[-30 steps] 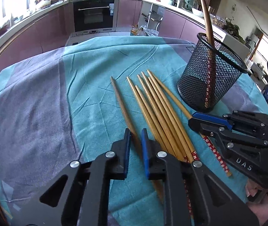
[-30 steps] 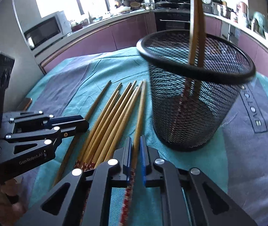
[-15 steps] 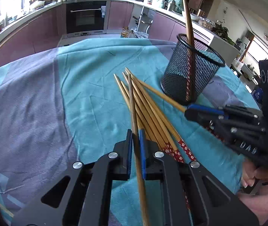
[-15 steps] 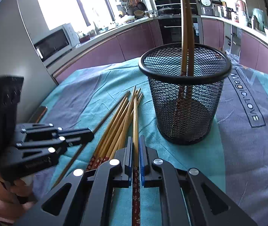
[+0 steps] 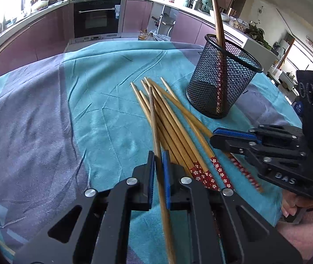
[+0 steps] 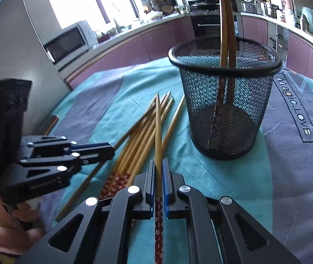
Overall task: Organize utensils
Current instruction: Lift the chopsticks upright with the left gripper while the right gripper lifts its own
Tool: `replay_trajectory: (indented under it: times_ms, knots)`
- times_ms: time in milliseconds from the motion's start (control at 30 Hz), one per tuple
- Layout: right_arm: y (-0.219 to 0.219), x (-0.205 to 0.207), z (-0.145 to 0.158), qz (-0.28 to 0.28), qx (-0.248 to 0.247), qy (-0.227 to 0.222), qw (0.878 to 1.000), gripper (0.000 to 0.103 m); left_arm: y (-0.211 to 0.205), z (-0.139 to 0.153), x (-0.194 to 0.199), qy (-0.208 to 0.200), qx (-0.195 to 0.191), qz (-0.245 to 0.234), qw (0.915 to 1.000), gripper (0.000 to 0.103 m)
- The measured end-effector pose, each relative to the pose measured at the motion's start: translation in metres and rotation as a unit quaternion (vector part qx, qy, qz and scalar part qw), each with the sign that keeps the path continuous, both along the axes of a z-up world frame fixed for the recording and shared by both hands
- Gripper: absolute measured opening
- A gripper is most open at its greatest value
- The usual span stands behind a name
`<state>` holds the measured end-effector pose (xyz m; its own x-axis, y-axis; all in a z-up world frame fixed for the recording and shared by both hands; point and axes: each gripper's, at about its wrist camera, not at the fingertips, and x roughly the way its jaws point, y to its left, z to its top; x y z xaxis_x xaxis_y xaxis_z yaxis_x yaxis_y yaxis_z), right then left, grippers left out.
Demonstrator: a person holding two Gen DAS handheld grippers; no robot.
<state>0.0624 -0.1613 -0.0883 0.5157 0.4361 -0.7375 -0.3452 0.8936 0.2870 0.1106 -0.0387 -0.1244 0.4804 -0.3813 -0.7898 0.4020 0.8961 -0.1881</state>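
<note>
My left gripper (image 5: 158, 155) is shut on a plain bamboo chopstick (image 5: 154, 118), whose tip hangs over the pile. My right gripper (image 6: 159, 164) is shut on another chopstick (image 6: 158, 121) with a red flowered end, pointing away over the pile. Several bamboo chopsticks (image 5: 178, 136) with red flowered ends lie bunched on the cloth between both grippers; the right wrist view also shows this pile (image 6: 138, 136). A black mesh cup (image 5: 220, 83) stands upright just beyond, with two chopsticks (image 6: 226, 22) leaning inside the cup (image 6: 224, 110). Each view shows the other gripper: the right (image 5: 213, 135), the left (image 6: 112, 151).
A teal and grey cloth (image 5: 79, 110) with creases covers the table. A person's hands (image 5: 299, 206) hold the grippers at the near edge. A brown object (image 6: 52, 121) lies at the cloth's left side. Kitchen counters, an oven (image 5: 97, 17) and a microwave (image 6: 68, 41) stand behind.
The left gripper has shut on a chopstick that lay apart and lifted it over the pile. The right gripper has raised its chopstick off the cloth. Both have pulled back from the cup.
</note>
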Motion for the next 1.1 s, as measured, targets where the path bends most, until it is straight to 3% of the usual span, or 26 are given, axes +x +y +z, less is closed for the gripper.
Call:
replay_trajectory:
  times_ms: [367, 567, 800, 1100]
  knots:
    - [0.012, 0.022, -0.002, 0.021, -0.039, 0.005, 0.999, 0.008, -0.009, -0.005, 0.019, 0.012, 0.012, -0.015, 0.9997, 0.011]
    - [0.006, 0.01, 0.012, 0.025, -0.018, -0.02, 0.999, 0.006, -0.007, 0.002, 0.02, 0.007, 0.005, -0.004, 1.0, 0.008]
    - [-0.013, -0.007, 0.054, 0.027, 0.018, -0.076, 0.997, 0.006, 0.001, 0.045, 0.005, -0.031, -0.05, -0.013, 0.9981, 0.008]
    - [-0.042, -0.02, 0.103, 0.005, 0.047, -0.148, 0.988, 0.006, -0.006, 0.11, -0.015, -0.109, -0.086, -0.042, 0.9895, 0.008]
